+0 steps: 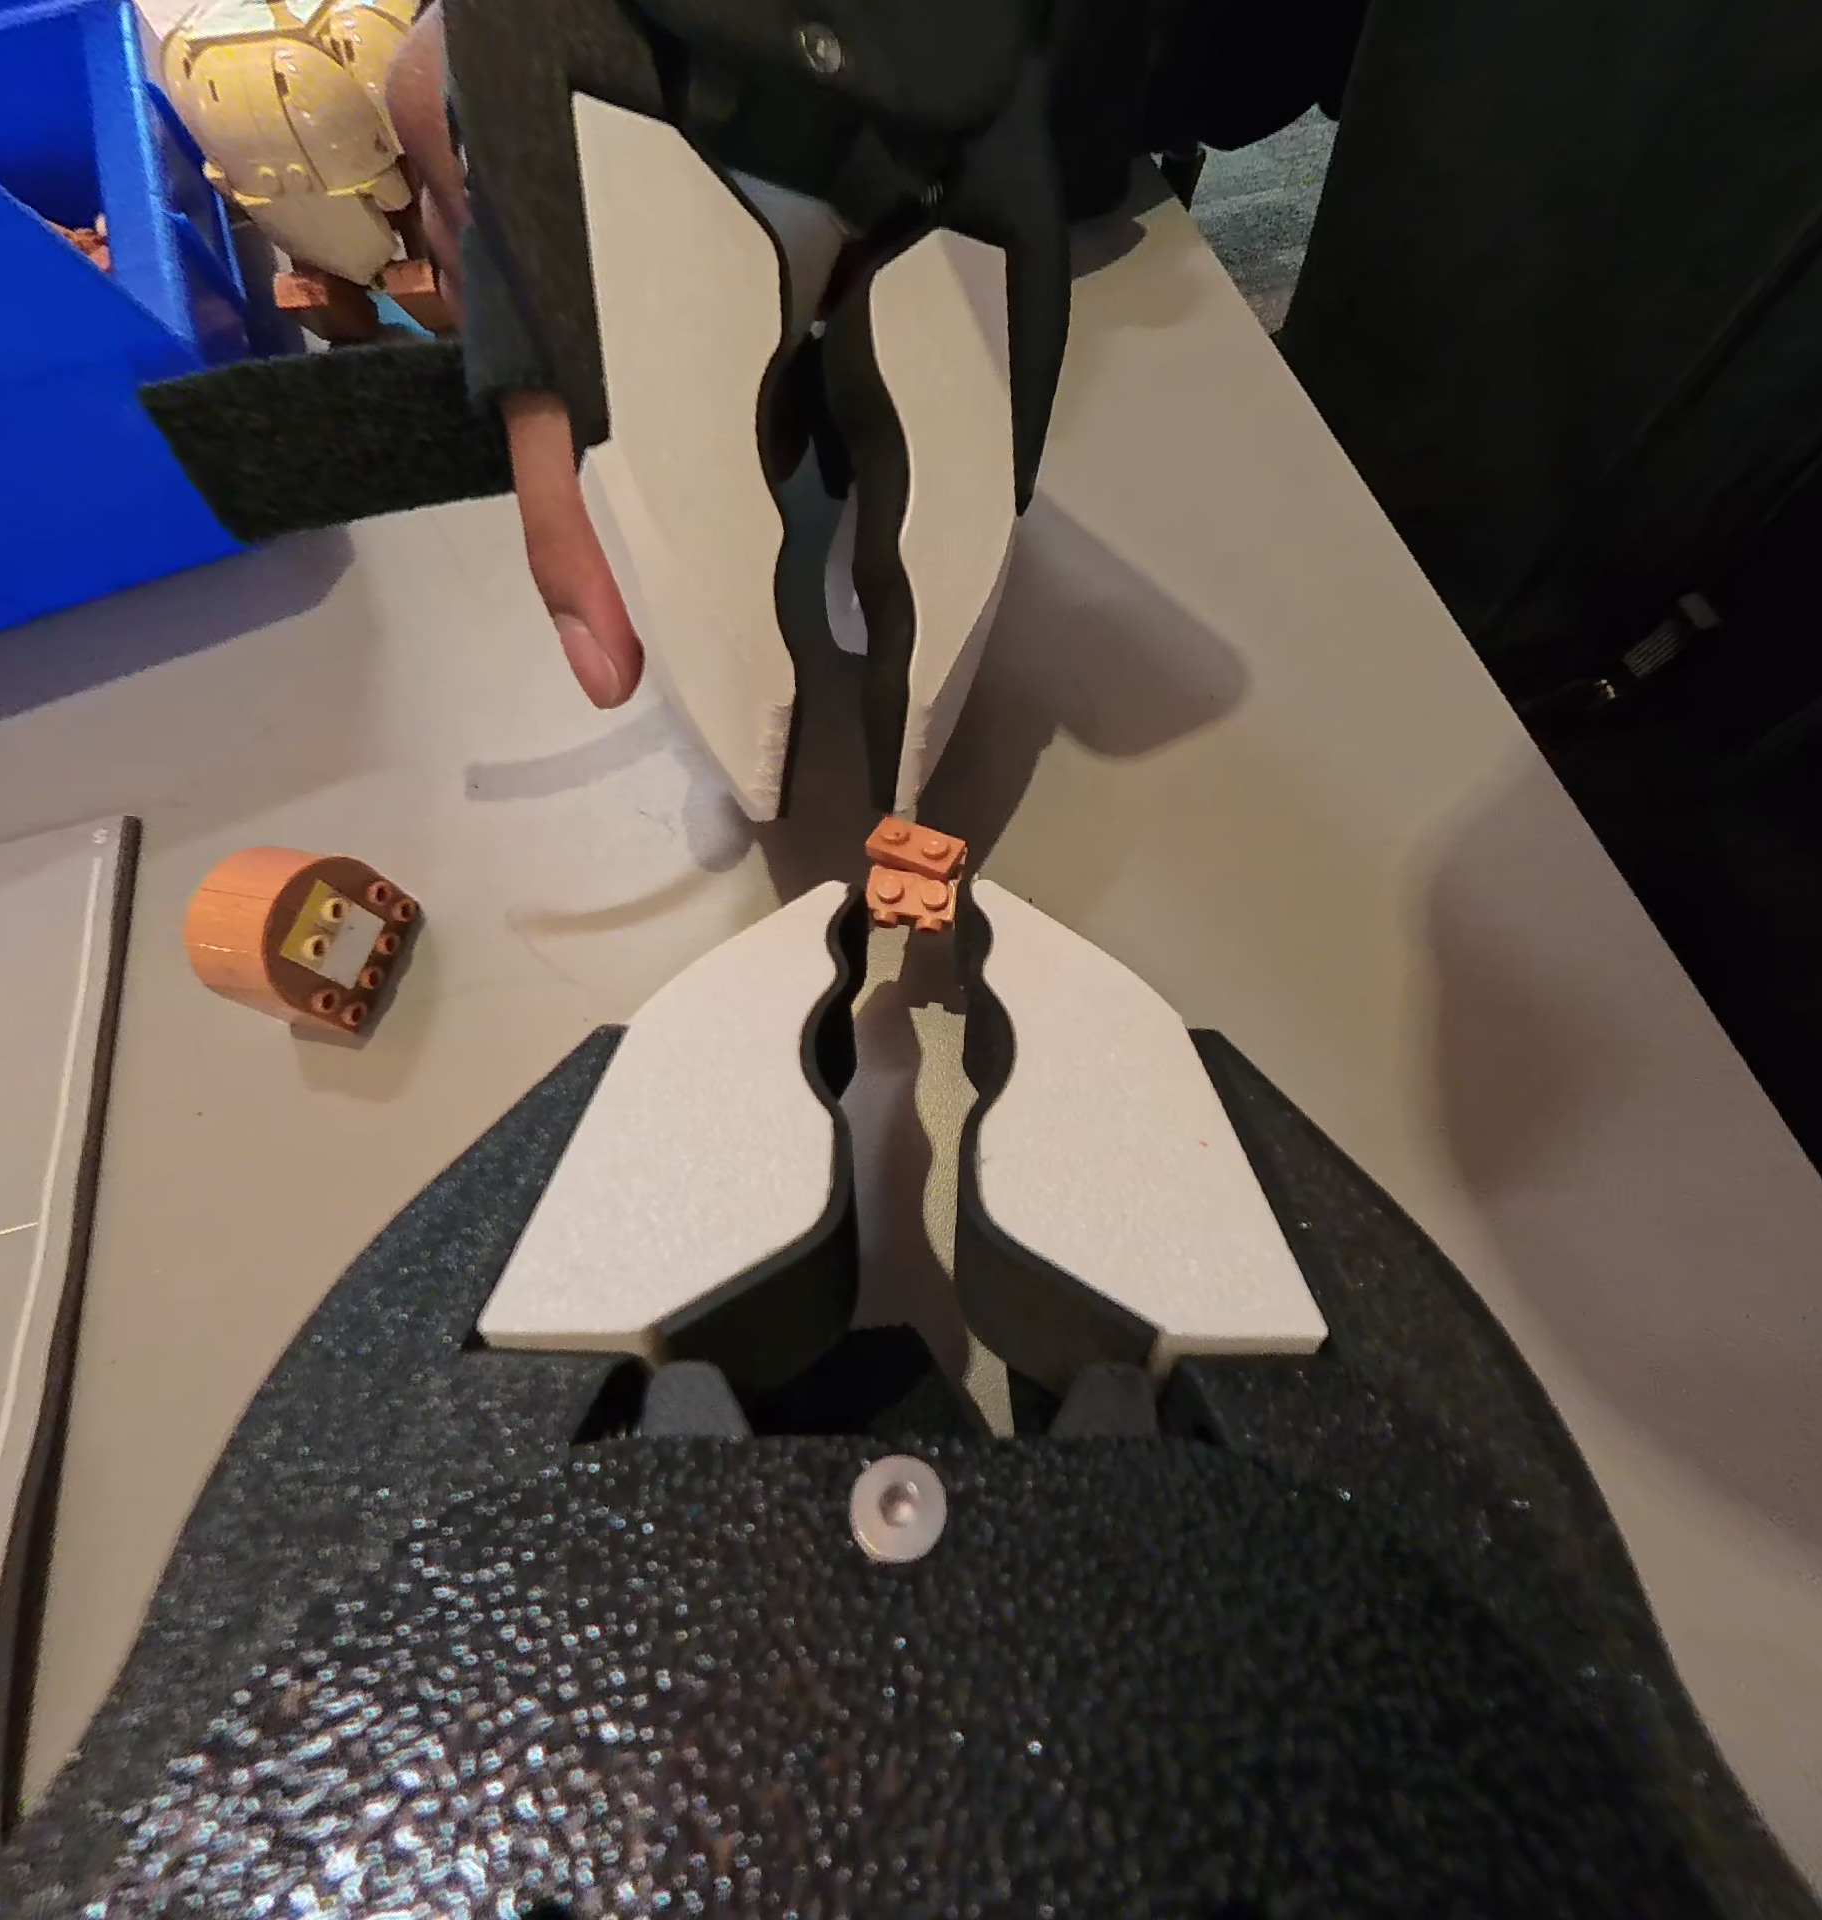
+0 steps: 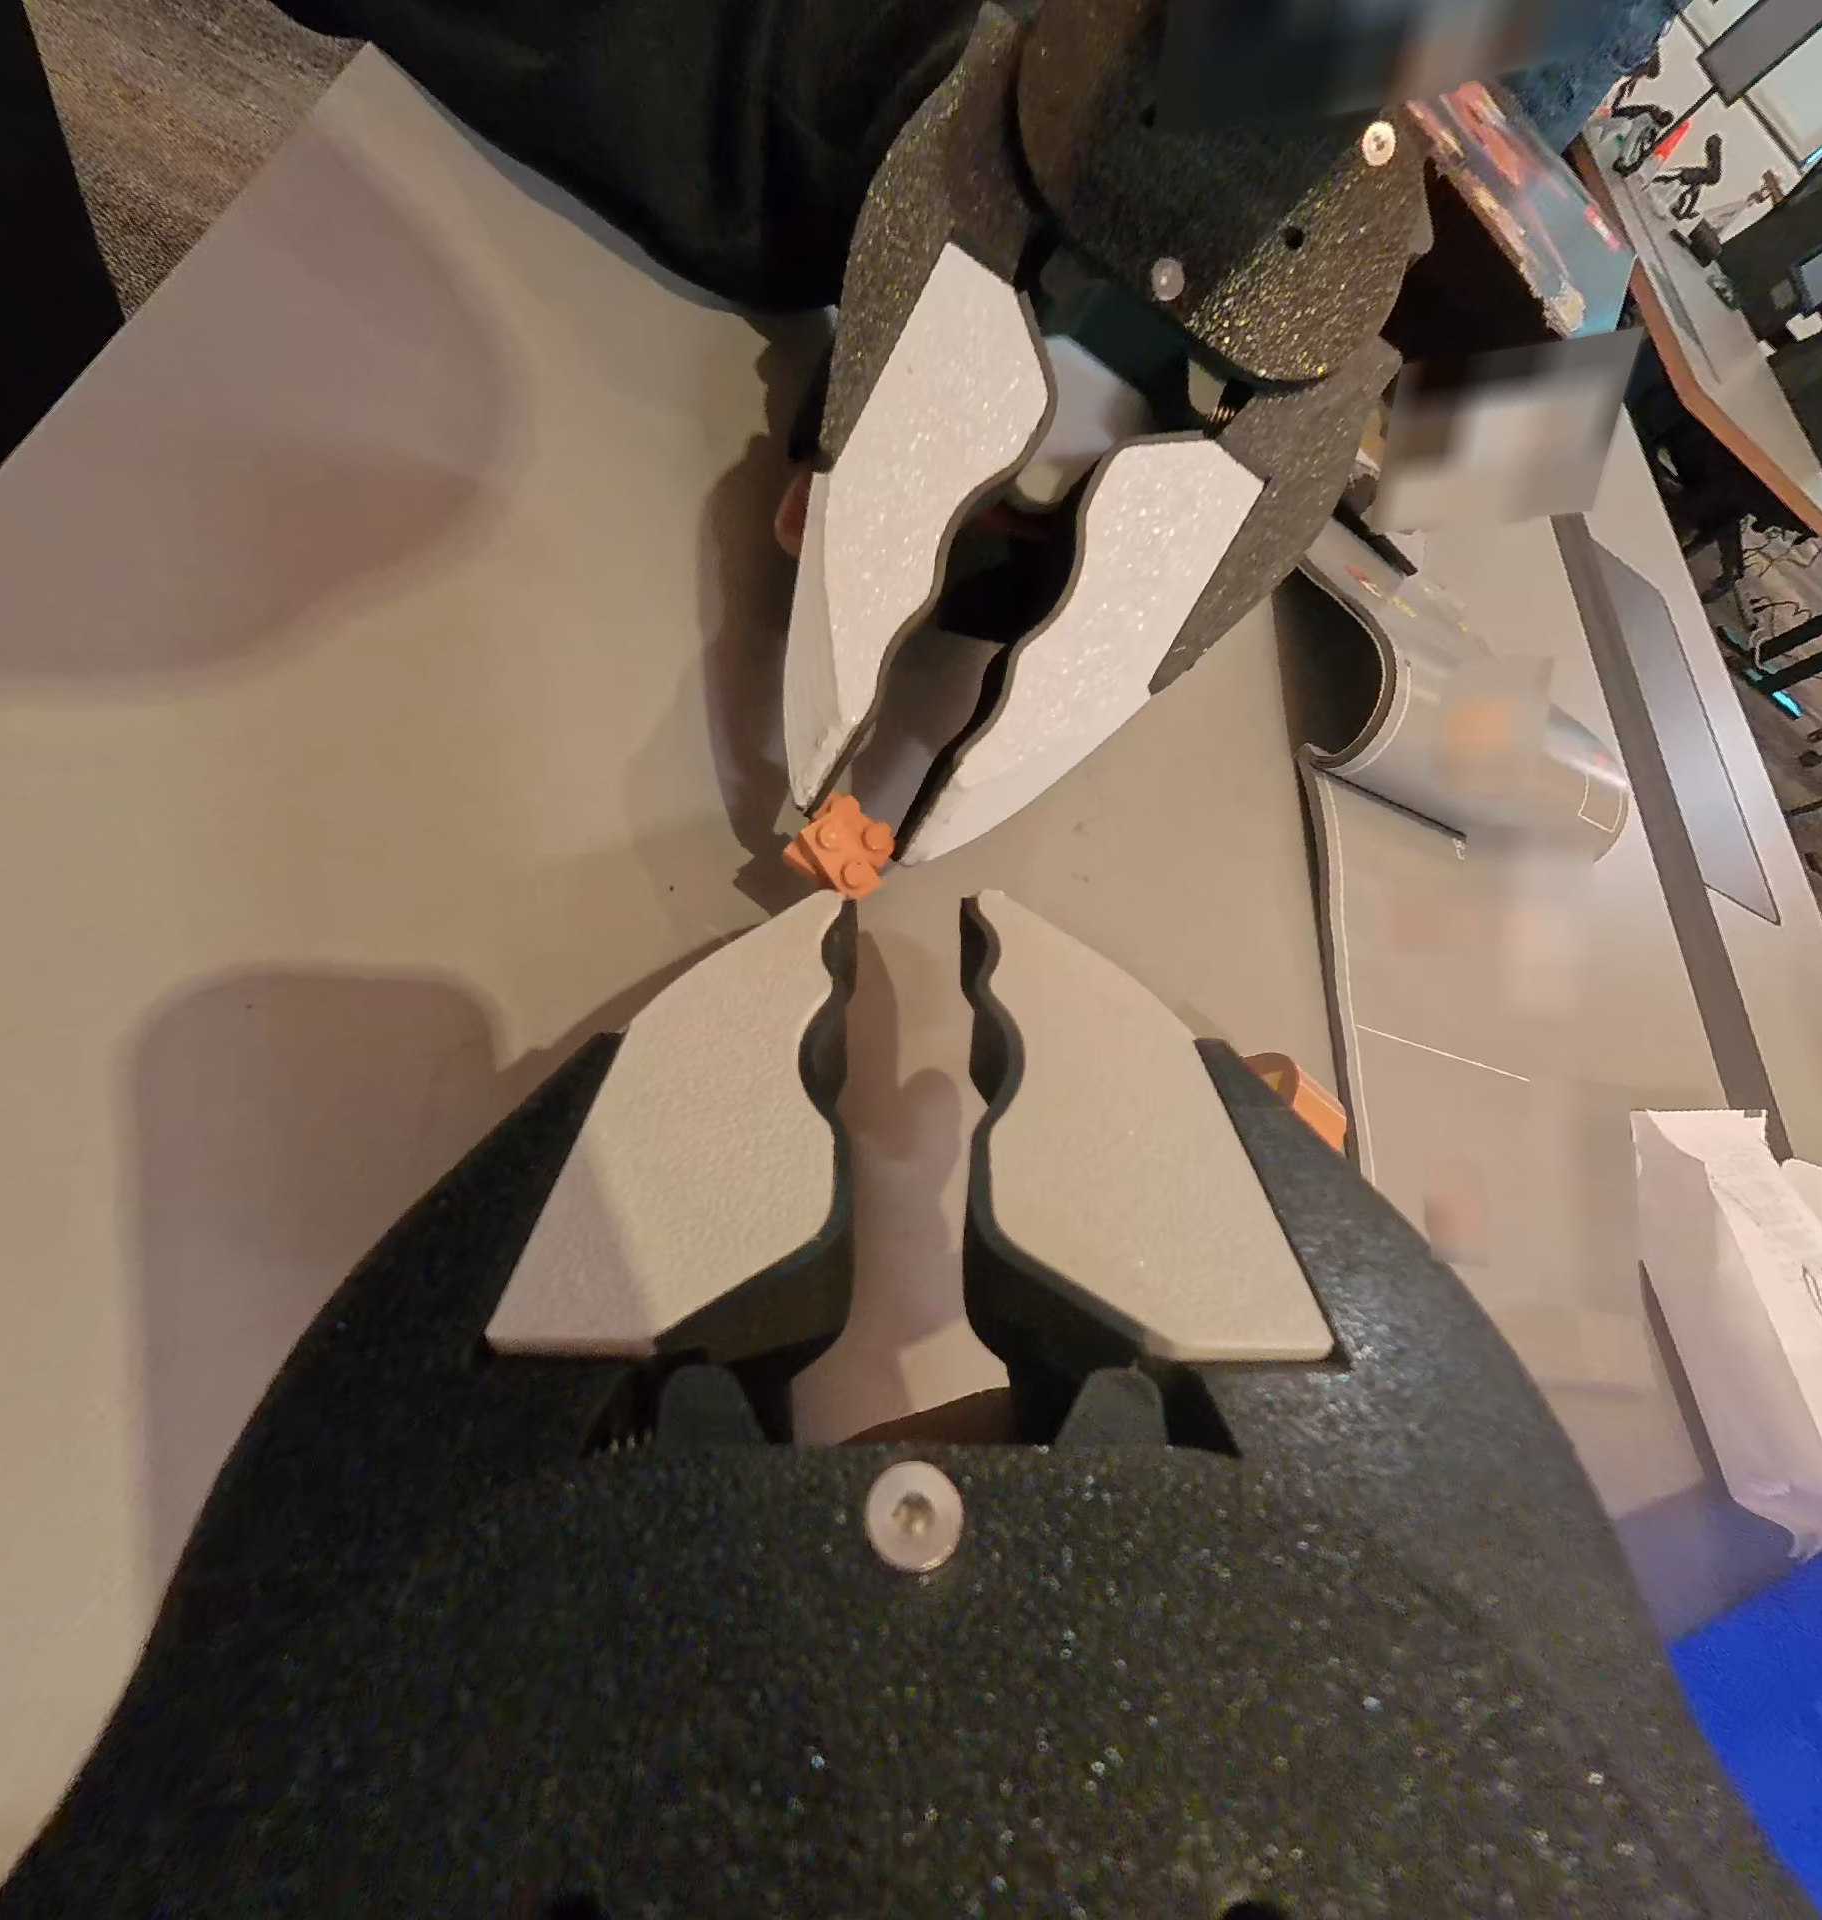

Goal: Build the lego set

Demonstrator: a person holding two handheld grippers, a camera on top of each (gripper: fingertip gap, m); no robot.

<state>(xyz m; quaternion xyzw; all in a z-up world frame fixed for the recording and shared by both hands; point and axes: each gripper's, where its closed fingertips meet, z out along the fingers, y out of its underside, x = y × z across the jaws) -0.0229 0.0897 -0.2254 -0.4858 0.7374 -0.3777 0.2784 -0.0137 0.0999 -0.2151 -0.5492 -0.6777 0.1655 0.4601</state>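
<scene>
Tongs first, from your left to your right: your left tongs [image 1: 912, 904] stand narrow, their fingertips closed on a small orange brick piece [image 1: 915, 883], a studded bracket of two little plates set at an angle, held just above the pale desk [image 1: 1250, 852]; the right wrist view confirms both tips against that piece [image 2: 839, 854]. Your right tongs [image 2: 907, 909] are also narrow but carry nothing: the gap between their fingers shows only bare desk, and the left fingertip [image 2: 819, 914] lies just beside the orange piece, whether touching it or not cannot be told. In the left wrist view these right tongs [image 1: 839, 800] descend from above, tips near the top of the piece, with a finger of your hand [image 1: 574, 582] alongside the casing. To the left of the piece, well apart on the desk, lies a rounded orange and brown brick assembly [image 1: 299, 940], on its side, studs facing the camera. Farther left a grey mat with a dark edge [image 1: 65, 1195] borders the view. Behind stand a blue bin [image 1: 45, 416], a strip of dark foam [image 1: 325, 436] and a tan brick model [image 1: 294, 135]. In the right wrist view a rolled grey mat [image 2: 1458, 748] and crumpled white paper [image 2: 1759, 1278] lie to the right.
</scene>
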